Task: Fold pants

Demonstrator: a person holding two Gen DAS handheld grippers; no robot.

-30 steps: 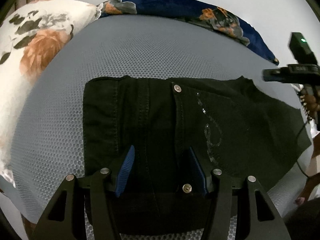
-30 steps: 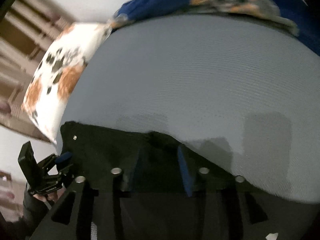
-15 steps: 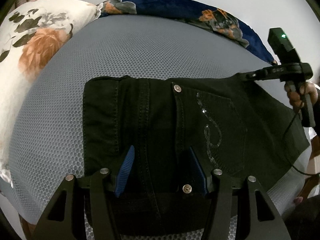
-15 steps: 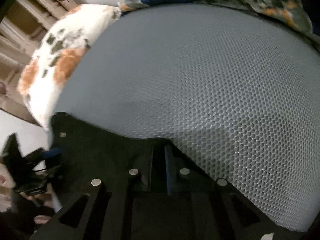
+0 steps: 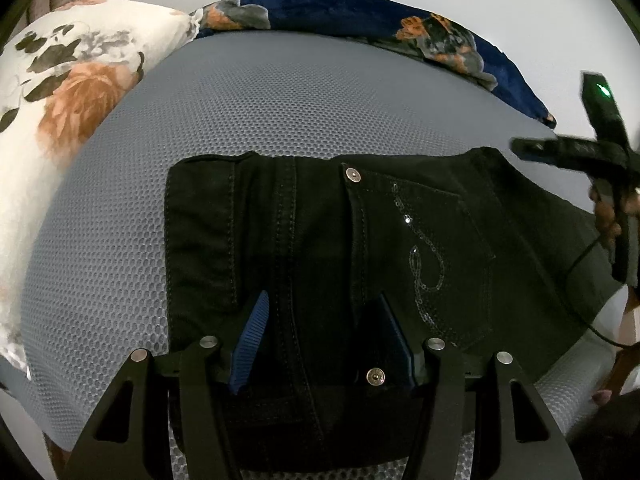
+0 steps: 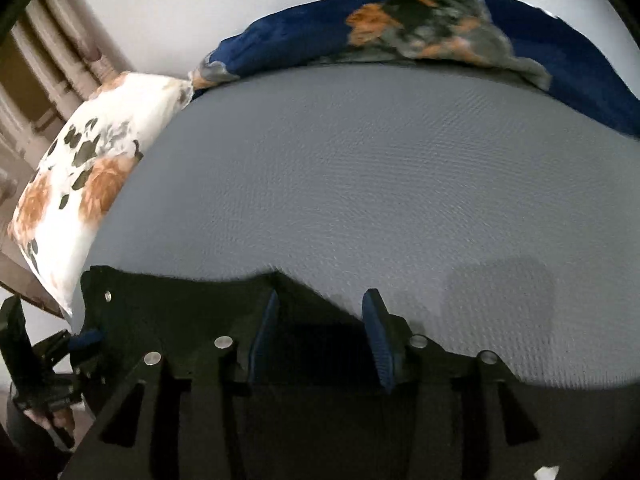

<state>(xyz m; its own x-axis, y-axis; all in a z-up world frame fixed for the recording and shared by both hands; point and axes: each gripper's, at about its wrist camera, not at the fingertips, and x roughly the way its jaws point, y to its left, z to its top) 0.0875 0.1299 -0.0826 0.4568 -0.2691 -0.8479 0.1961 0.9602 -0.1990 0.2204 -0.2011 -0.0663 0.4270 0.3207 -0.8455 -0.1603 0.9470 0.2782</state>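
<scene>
Left wrist view: your left gripper (image 5: 322, 320) sits at bottom centre of frame, over the black denim pants (image 5: 304, 248).
Left jaws: spread wide, blue pads on either side of the centre seam, nothing pinched btw them. Can't tell if the tips touch the fabric.
Pants: folded flat on the grey honeycomb-mesh bed cover (image 5: 280, 104), filling centre and lower right of frame. Waistband w/ a metal rivet button (image 5: 353, 175) faces the top of frame; sequin-stitched back pocket (image 5: 424, 264) is right of centre. Second metal button (image 5: 376, 377) shows low in frame, btw the fingers.
Right gripper: seen from left cam at right edge of frame (image 5: 532, 148), held in your hand (image 5: 608, 216), just above the pants' upper right corner.
Right wrist view: your right gripper (image 6: 322, 312) is at bottom centre, at the pants' (image 6: 180, 312) edge. Frame is a bit blurred.
Right jaws: well apart, nothing gripped. Left pad is over black cloth, right pad over bare mesh cover (image 6: 380, 180).
Left gripper from right cam: lower left corner of frame (image 6: 86, 338).
Surroundings: white pillow w/ orange and dark floral print (image 5: 72, 92) at upper left of frame; navy floral blanket (image 5: 360, 20) bunched along the top edge of the bed.
</scene>
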